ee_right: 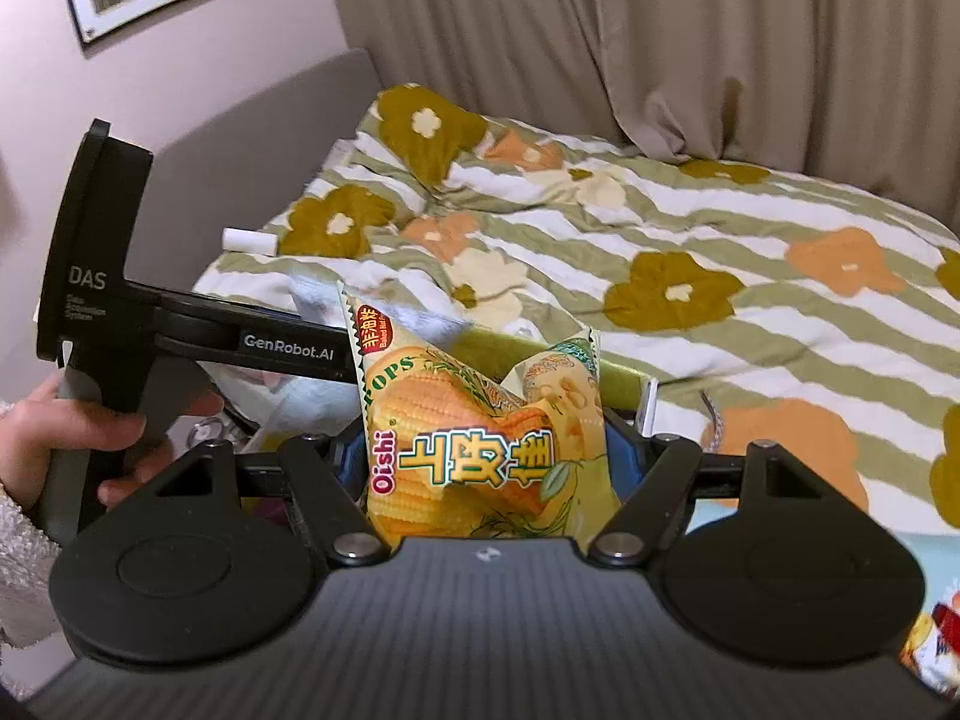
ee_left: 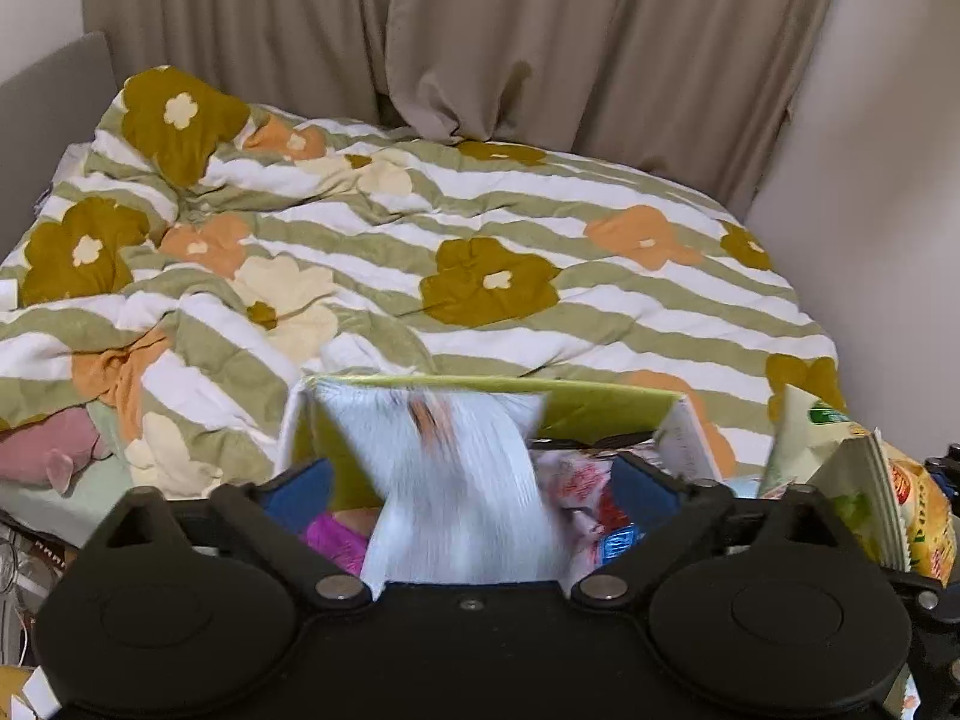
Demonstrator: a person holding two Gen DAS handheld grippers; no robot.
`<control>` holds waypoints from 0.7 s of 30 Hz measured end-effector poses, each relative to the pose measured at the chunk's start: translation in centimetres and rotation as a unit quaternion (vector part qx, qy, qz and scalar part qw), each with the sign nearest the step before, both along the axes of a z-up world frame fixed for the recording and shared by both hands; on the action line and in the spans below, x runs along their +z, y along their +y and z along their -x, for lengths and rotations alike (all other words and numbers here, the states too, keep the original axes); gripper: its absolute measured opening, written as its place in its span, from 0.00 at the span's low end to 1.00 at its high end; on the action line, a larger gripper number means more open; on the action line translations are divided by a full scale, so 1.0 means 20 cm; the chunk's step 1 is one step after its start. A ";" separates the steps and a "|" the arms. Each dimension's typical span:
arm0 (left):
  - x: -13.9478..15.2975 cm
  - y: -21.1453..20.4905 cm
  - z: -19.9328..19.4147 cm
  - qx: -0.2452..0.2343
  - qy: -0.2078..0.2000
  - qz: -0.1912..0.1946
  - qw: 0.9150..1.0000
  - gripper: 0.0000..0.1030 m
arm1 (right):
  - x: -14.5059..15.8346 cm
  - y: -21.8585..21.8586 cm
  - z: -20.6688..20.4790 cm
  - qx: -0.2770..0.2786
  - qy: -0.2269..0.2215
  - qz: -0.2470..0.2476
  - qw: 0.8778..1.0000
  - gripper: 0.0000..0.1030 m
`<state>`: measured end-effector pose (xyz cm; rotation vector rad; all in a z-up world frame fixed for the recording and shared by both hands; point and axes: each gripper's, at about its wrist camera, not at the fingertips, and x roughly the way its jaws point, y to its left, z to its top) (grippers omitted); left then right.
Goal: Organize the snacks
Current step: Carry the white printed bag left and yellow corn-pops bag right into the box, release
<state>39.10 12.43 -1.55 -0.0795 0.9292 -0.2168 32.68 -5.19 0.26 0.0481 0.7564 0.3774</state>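
An open cardboard box (ee_left: pixel 600 396) with a yellow-green inside stands at the bed's near edge, with several snack packets in it. My left gripper (ee_left: pixel 474 480) hangs above it, open, its blue pads wide apart. A white snack bag (ee_left: pixel 456 456), blurred, hangs between the pads with a gap on each side. My right gripper (ee_right: pixel 483 450) is shut on a yellow corn snack bag (ee_right: pixel 468 420), held upright just right of the box rim (ee_right: pixel 540 351). In the left wrist view that corn snack bag (ee_left: pixel 870 492) shows at the right edge. A hand (ee_right: pixel 72 438) grips the left gripper's handle.
A rumpled quilt (ee_left: pixel 480 228) with green stripes and flowers covers the bed beyond the box. Beige curtains (ee_left: pixel 480 30) hang behind it. A pink plush toy (ee_left: pixel 42 450) lies at the left, a white roll (ee_right: pixel 249 240) by the grey headboard, another snack packet (ee_right: pixel 936 642) at bottom right.
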 end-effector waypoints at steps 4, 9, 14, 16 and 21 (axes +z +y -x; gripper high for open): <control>0.01 0.05 0.09 0.006 -0.008 -0.003 1.000 0.99 | -0.01 0.02 0.02 -0.015 0.000 0.010 1.000 0.86; 0.07 0.06 0.25 0.008 -0.049 -0.023 0.999 0.99 | -0.02 0.03 0.05 -0.026 -0.004 0.013 1.000 0.86; 0.12 0.07 0.34 0.015 -0.065 -0.035 0.997 0.99 | -0.01 0.05 0.04 -0.021 -0.002 0.010 1.000 0.86; 0.12 0.09 0.35 0.021 -0.067 -0.036 0.997 0.99 | -0.01 0.06 0.04 -0.017 0.000 0.015 1.000 0.87; 0.10 0.11 0.37 0.028 -0.061 -0.046 0.997 0.99 | -0.04 0.06 0.04 -0.017 0.013 -0.011 1.000 1.00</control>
